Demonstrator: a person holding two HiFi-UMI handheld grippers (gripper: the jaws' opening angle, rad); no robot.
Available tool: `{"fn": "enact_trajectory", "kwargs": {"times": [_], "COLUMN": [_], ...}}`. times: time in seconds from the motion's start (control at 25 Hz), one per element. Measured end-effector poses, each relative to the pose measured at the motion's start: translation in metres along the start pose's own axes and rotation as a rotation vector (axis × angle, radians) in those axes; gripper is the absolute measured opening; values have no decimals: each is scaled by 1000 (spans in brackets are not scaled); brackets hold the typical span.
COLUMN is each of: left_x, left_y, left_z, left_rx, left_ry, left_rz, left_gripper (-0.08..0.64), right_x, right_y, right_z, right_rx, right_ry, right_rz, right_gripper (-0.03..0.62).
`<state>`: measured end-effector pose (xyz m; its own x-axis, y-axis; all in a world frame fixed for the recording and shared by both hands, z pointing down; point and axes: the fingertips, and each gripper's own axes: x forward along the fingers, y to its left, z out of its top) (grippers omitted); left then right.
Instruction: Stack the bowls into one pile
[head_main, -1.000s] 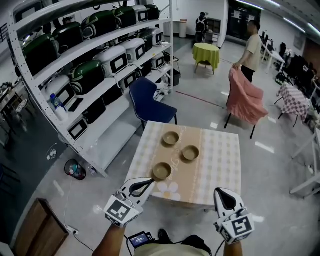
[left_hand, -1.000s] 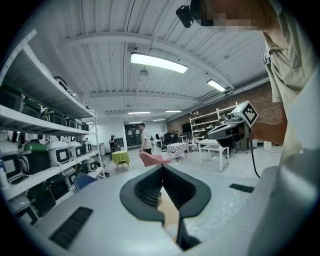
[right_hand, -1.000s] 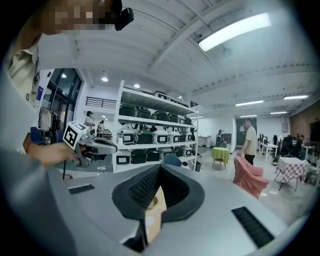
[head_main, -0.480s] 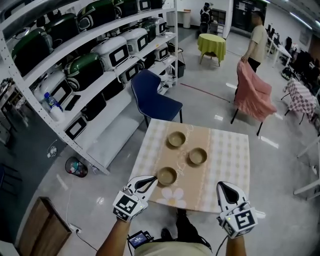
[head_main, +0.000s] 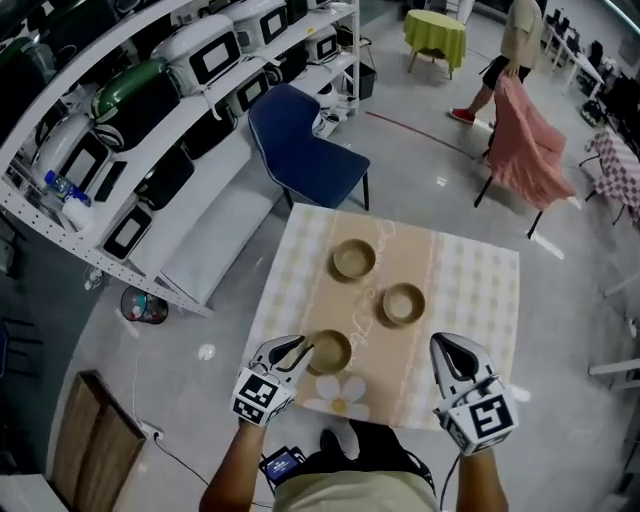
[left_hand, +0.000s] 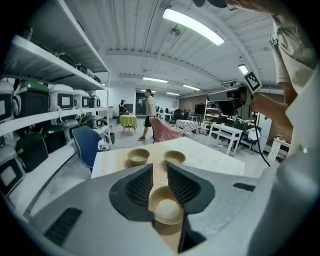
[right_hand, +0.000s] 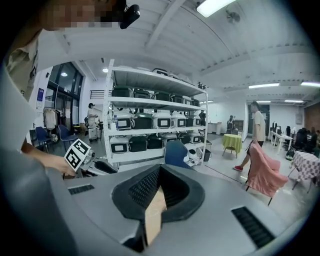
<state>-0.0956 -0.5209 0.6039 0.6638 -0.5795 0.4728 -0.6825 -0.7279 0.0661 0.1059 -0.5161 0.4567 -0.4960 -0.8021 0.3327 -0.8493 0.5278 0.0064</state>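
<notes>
Three tan bowls stand apart on the checked table (head_main: 480, 290): a far bowl (head_main: 353, 258), a middle bowl (head_main: 403, 303) and a near bowl (head_main: 329, 351). My left gripper (head_main: 298, 347) is at the near bowl's left rim, jaws open a little. In the left gripper view the near bowl (left_hand: 166, 207) shows through the gap of that gripper (left_hand: 160, 167), with the other two bowls (left_hand: 138, 156) (left_hand: 174, 157) beyond. My right gripper (head_main: 446, 346) hovers over the table's near right part, shut and holding nothing. In the right gripper view its fingers (right_hand: 159, 169) meet at the tips.
A blue chair (head_main: 300, 150) stands at the table's far side. White shelving (head_main: 150, 90) with appliances runs along the left. A pink-covered chair (head_main: 530, 140) and a walking person (head_main: 515, 45) are at the back right. A wooden board (head_main: 85, 450) lies on the floor at lower left.
The table has come closer under me. My left gripper has moved forward to the near bowl's rim. The right gripper now hangs over the table's near right edge.
</notes>
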Motion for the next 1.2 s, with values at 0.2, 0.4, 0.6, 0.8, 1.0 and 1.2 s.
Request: {"fn": "enact_trajectory", "kwargs": {"times": [0.2, 0.4, 0.6, 0.8, 1.0, 1.2], "left_x": [48, 75, 85, 89, 92, 89], "left_y": [15, 26, 31, 36, 35, 53], "left_z": [-58, -108, -136, -148, -125, -65], "left_rx": [-80, -121, -154, -196, -226, -200], "left_ry": [108, 187, 236, 248, 217, 137], "left_rz": [-3, 3, 13, 37, 31, 64], "left_gripper": [77, 77, 77, 55, 21, 20], "right_x": [42, 75, 95, 105, 112, 120], "right_y": [-19, -25, -24, -24, -33, -48], "right_z": [-31, -59, -75, -83, -85, -81], "right_rx": [7, 9, 16, 16, 26, 40], "right_ry": [85, 125, 146, 157, 162, 167], "right_rz": [38, 64, 88, 102, 96, 89], "right_gripper": [3, 3, 3, 3, 3, 3]}}
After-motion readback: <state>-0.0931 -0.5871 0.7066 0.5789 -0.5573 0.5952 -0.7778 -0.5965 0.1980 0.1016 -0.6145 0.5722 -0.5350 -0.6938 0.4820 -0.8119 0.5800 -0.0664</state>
